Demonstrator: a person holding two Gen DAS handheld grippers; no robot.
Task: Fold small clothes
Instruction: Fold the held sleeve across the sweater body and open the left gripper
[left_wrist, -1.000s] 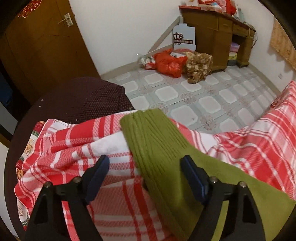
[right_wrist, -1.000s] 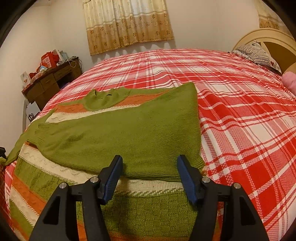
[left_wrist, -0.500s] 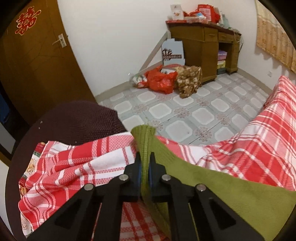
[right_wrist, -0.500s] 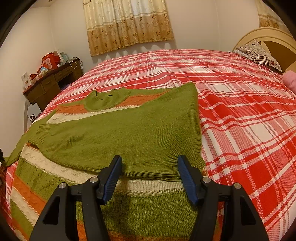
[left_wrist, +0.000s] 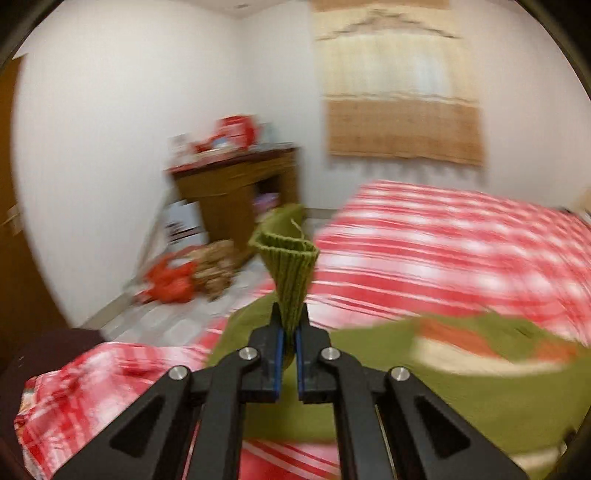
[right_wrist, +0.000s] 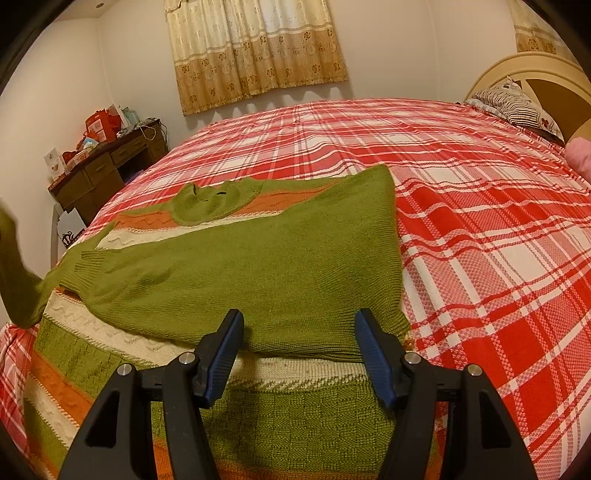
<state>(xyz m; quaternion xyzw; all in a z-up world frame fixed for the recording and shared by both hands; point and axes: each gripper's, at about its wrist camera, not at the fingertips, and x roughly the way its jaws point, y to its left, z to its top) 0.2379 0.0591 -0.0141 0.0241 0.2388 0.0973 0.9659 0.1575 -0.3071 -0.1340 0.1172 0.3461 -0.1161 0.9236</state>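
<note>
A green sweater (right_wrist: 258, 266) with orange and cream stripes lies on the red plaid bed (right_wrist: 480, 206), one sleeve folded across its body. My left gripper (left_wrist: 287, 328) is shut on the ribbed cuff of the other sleeve (left_wrist: 291, 269) and holds it lifted above the bed edge; the cuff sticks up between the jaws. That raised sleeve (right_wrist: 14, 273) shows at the far left of the right wrist view. My right gripper (right_wrist: 299, 354) is open and empty, hovering just above the sweater's lower part.
A wooden desk (right_wrist: 107, 173) with red boxes stands by the wall left of the bed. Red and brown bags (left_wrist: 192, 273) lie on the tiled floor. Pillows (right_wrist: 517, 107) and a headboard are at the far right. A curtain (right_wrist: 255, 48) hangs behind the bed.
My left gripper closed on the sleeve cuff, then lifted it and swung right toward the bed; its view is blurred by motion. The right gripper has stayed still and open.
</note>
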